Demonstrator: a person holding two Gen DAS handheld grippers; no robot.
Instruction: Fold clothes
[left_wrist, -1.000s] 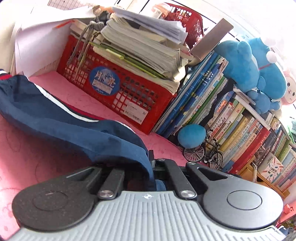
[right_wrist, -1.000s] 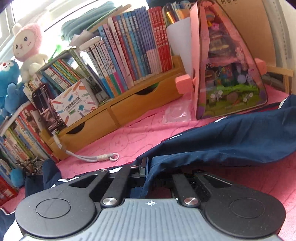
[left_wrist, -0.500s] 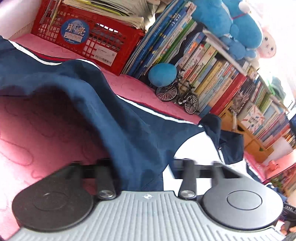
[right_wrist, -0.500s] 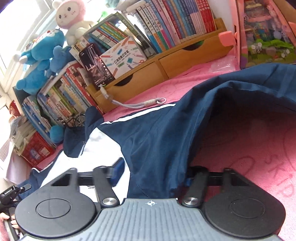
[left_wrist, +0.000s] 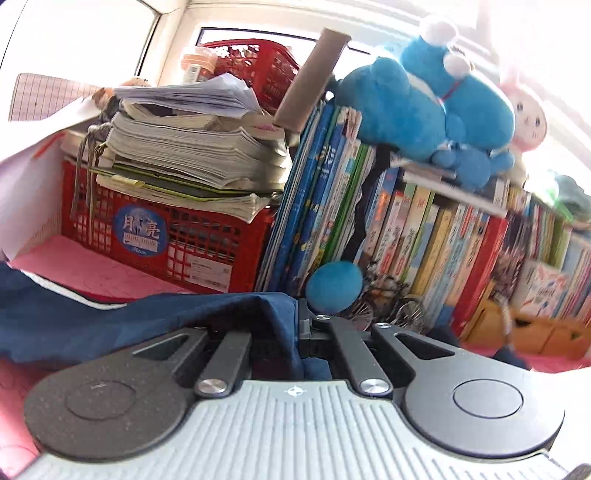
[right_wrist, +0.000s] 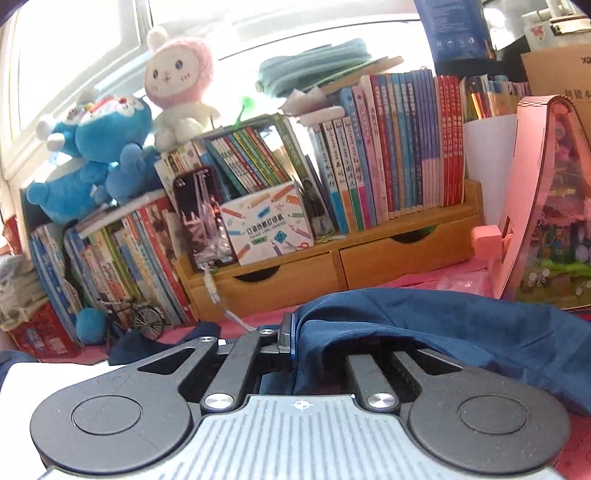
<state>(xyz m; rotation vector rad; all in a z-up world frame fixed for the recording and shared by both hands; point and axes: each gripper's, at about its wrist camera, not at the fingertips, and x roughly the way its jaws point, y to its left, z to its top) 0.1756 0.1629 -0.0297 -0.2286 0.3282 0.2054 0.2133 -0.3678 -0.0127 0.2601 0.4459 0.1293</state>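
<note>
A navy jacket (left_wrist: 110, 321) with white trim lies on the pink table cover (left_wrist: 92, 269). In the left wrist view its cloth rises from the left and drapes over the left finger. My left gripper (left_wrist: 295, 325) is shut on a fold of it. In the right wrist view the same navy jacket (right_wrist: 443, 325) hangs off to the right, and my right gripper (right_wrist: 293, 332) is shut on its edge. A white panel of the jacket (right_wrist: 29, 373) shows at the lower left. The fingertips of both are hidden by cloth.
A red crate (left_wrist: 155, 236) stacked with papers, leaning books (left_wrist: 406, 229), a blue plush (left_wrist: 424, 103) and a toy bicycle (left_wrist: 388, 314) line the back. On the right stand a wooden drawer shelf (right_wrist: 332, 266), a white cable (right_wrist: 221, 295) and a pink toy house (right_wrist: 546, 221).
Half a second ago both grippers tilted down over the spread jacket with jaws apart. Now both are level, facing the books, with jaws together on navy cloth.
</note>
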